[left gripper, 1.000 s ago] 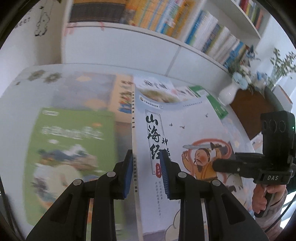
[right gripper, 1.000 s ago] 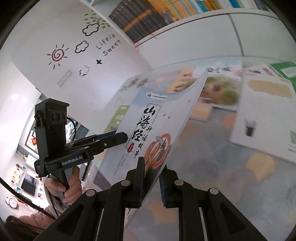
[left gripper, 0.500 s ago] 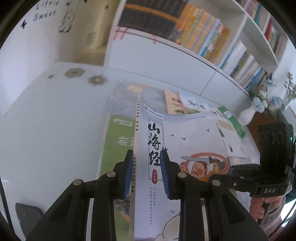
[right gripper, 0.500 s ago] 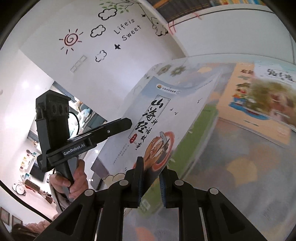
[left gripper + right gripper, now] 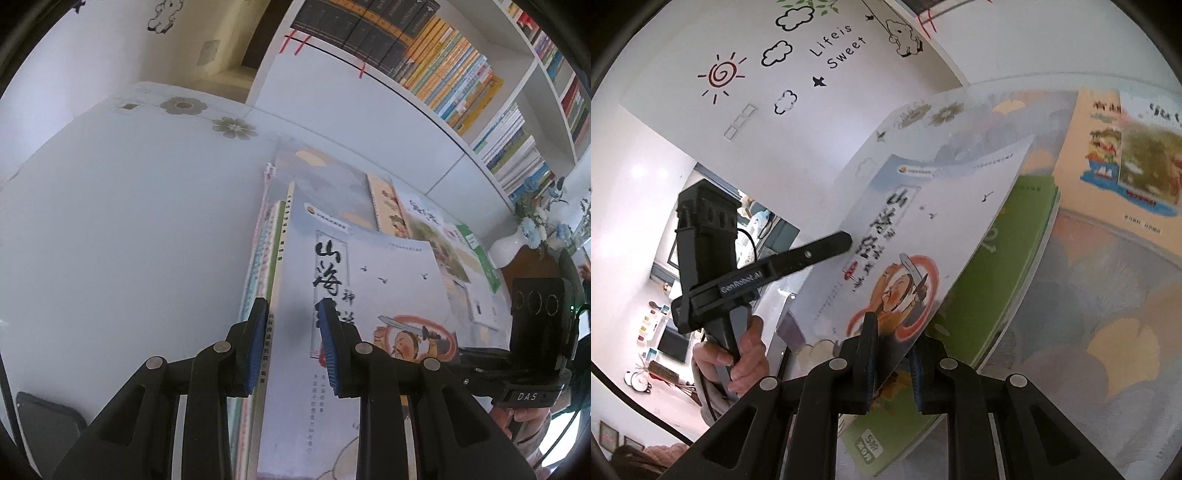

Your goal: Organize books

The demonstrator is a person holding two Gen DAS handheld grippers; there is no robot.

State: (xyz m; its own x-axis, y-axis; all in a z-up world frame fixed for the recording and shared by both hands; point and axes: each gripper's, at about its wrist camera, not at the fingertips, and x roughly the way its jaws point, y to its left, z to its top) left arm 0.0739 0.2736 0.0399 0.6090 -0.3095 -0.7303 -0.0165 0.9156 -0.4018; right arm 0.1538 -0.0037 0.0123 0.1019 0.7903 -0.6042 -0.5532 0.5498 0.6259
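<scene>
Both grippers hold one thin book (image 5: 373, 291) with a pale blue cover, black brush lettering and a cartoon swordsman. My left gripper (image 5: 291, 343) is shut on it near the spine. My right gripper (image 5: 892, 347) is shut on the opposite long edge, by the swordsman picture. The book hangs tilted just above a green-covered book (image 5: 990, 288), which tops a small stack (image 5: 258, 258) at the table's left side. In the right wrist view the left gripper (image 5: 846, 242) lies across the cover, a hand on its handle.
More picture books (image 5: 391, 206) lie spread to the right on the patterned tablecloth (image 5: 1108, 295). A white table surface (image 5: 129, 240) stretches left of the stack, with a dark flat object (image 5: 44, 424) at its near corner. Behind stand a full bookshelf (image 5: 443, 74) and a white vase (image 5: 506, 251).
Both grippers have carried the book leftwards and down, from above the spread books to just over the green book on the stack. Neither grip has changed.
</scene>
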